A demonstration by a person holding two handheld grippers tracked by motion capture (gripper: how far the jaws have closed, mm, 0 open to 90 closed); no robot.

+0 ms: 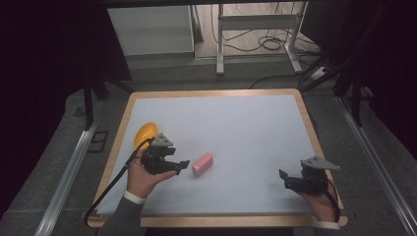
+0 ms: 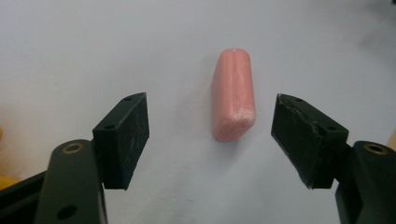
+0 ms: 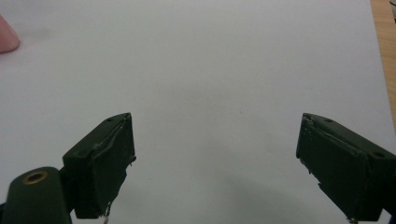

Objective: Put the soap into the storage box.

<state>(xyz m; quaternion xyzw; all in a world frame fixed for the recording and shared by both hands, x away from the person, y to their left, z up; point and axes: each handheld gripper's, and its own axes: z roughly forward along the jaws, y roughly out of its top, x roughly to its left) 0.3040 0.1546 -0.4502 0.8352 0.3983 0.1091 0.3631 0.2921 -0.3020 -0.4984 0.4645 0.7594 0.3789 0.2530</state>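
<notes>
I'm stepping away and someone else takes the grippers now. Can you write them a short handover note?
Left gripper: open, aimed at the pink soap-like bar, fingers not touching it.
Right gripper: open, holding nothing, over bare mat near the table's right front.
Pink bar lies flat on the white mat; a yellow rounded object sits behind the left hand.
Done: approach lined up.
Left: close on the bar and lift.

Dim room, grey carpeted floor point(image 1: 59, 142), white table frame point(image 1: 255, 24) at the back, tangled cables point(image 1: 268, 44) beneath it, pale cabinet point(image 1: 147, 29) left, metal rails point(image 1: 64, 182) flanking the wood-edged table point(image 1: 211, 93).
</notes>
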